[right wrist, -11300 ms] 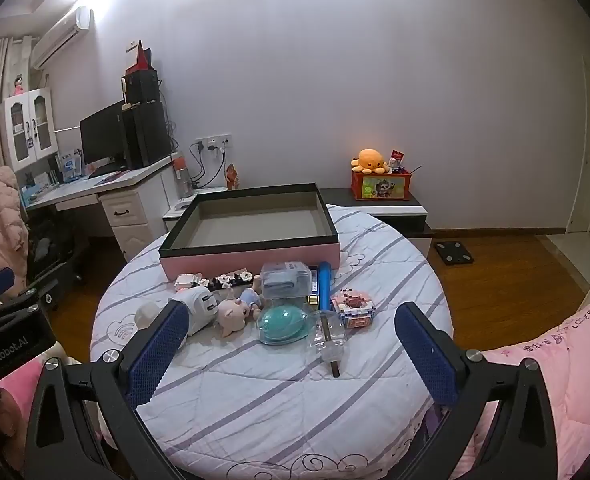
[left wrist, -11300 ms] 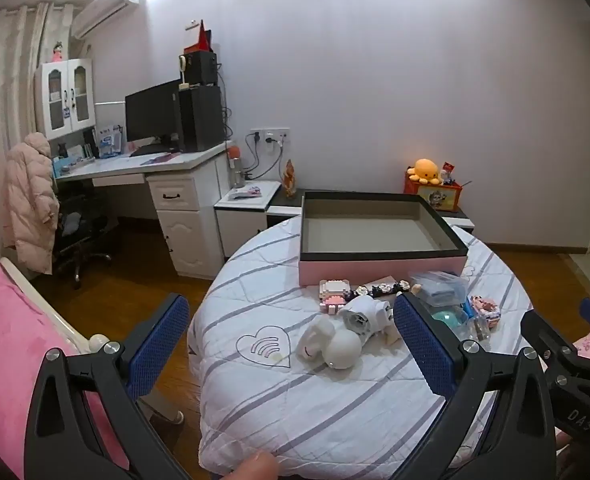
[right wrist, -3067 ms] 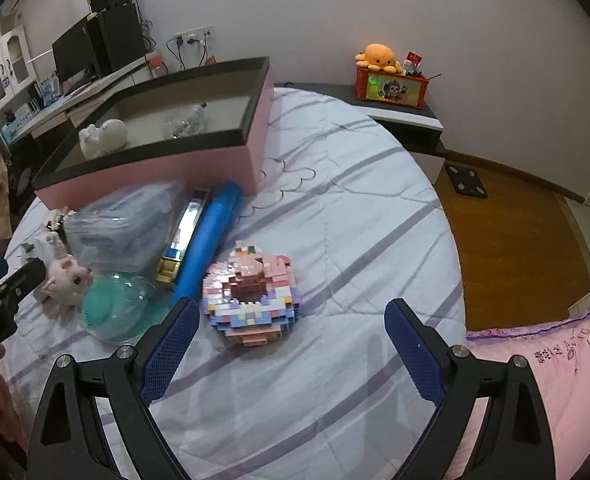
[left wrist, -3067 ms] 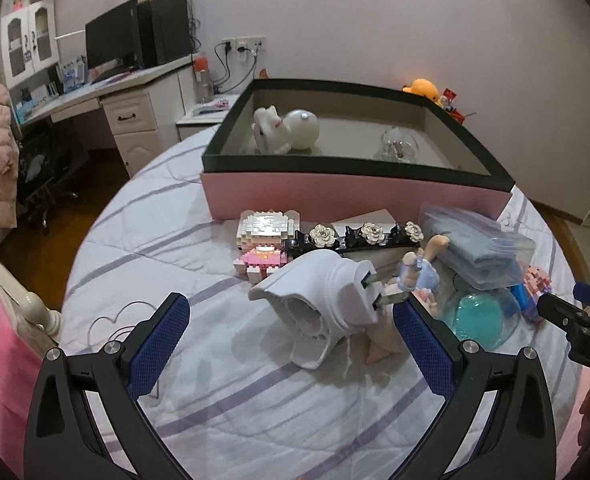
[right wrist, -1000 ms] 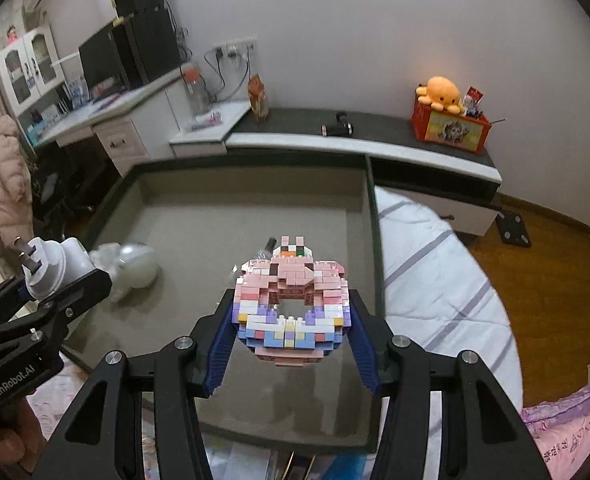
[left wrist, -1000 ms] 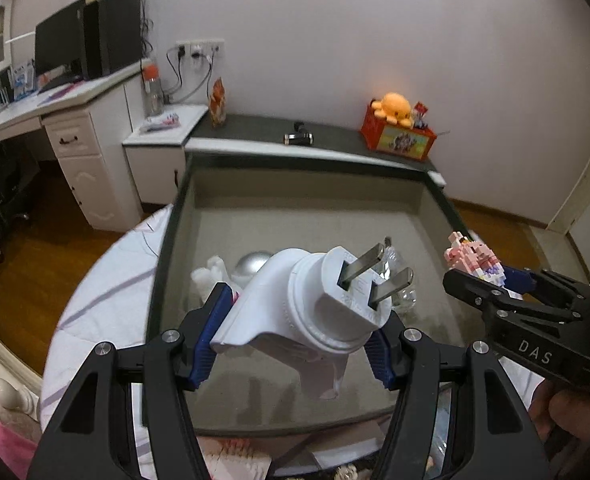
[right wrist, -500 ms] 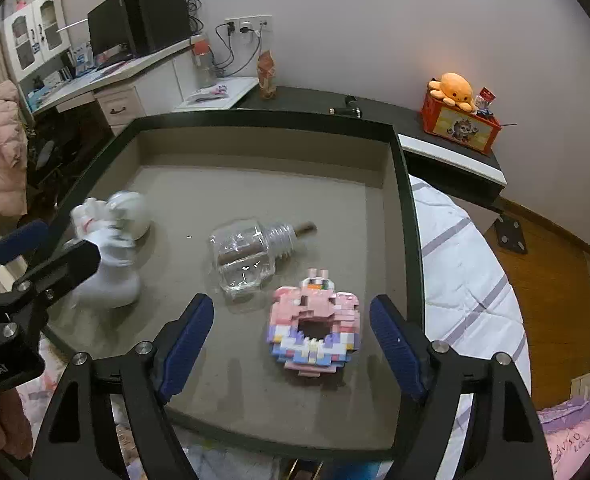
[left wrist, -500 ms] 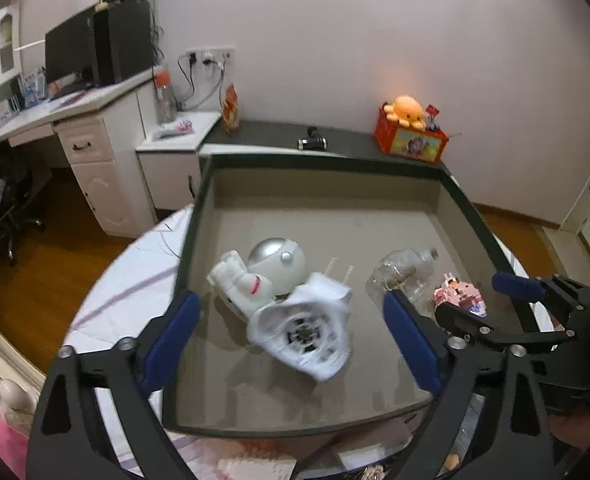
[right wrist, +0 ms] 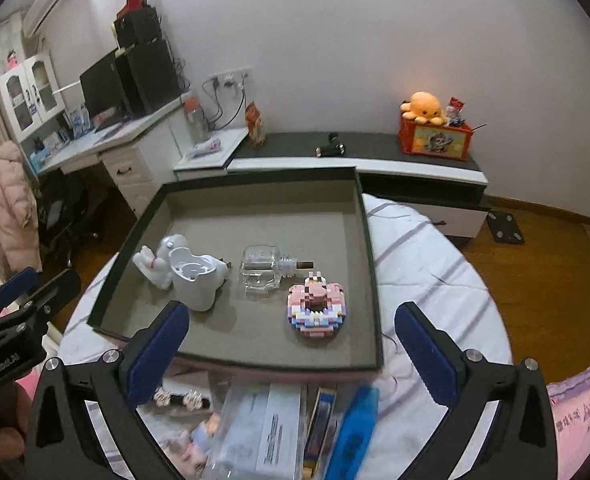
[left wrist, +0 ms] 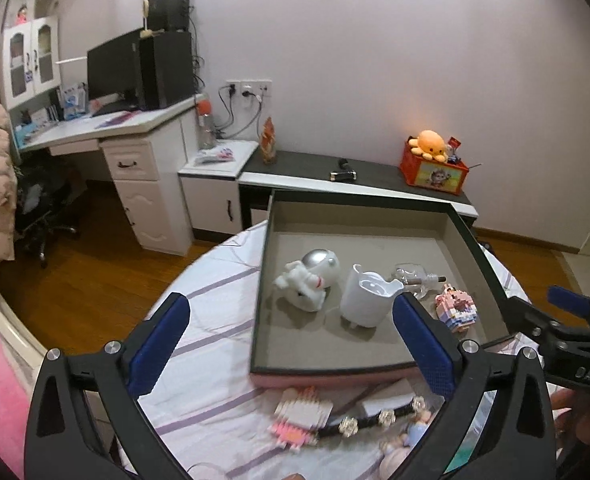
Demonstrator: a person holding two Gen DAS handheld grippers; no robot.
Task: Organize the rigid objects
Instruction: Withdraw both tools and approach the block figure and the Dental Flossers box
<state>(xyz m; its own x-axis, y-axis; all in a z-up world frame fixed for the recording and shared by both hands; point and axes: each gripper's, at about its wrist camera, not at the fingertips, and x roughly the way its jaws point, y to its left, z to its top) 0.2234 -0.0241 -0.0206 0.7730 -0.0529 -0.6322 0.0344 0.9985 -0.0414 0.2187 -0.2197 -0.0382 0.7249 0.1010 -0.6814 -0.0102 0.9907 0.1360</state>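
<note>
The left tongs (left wrist: 291, 340) are spread wide with nothing between the blue pads, held above the near edge of the box (left wrist: 379, 372). The right tongs (right wrist: 295, 344) are likewise spread and hold nothing, hanging over the box's (right wrist: 367, 240) near rim.

The box is a shallow tray with a dark rim, pink outer walls and a grey floor, standing on a round tabletop (right wrist: 427, 264) covered by a white cloth with lilac stripes. Four things lie inside it. A white astronaut figure (left wrist: 309, 278) with a silver helmet lies on its side at the left. Just beside it, touching or nearly so, stands a white plug adapter (left wrist: 369, 298) with its hollow end up. To the right of that lies a clear glass bottle (right wrist: 265, 268) on its side, its cork pointing right. Nearest the right wall lies a pink brick-built ring (right wrist: 317, 310), just in front of the bottle's neck.

Outside the box, on the cloth in front of it, lie a pink brick figure (left wrist: 301, 420), a black band with white flowers (left wrist: 369, 420), a clear plastic packet (right wrist: 263, 428) and a blue tube (right wrist: 353, 428), the last two blurred
</note>
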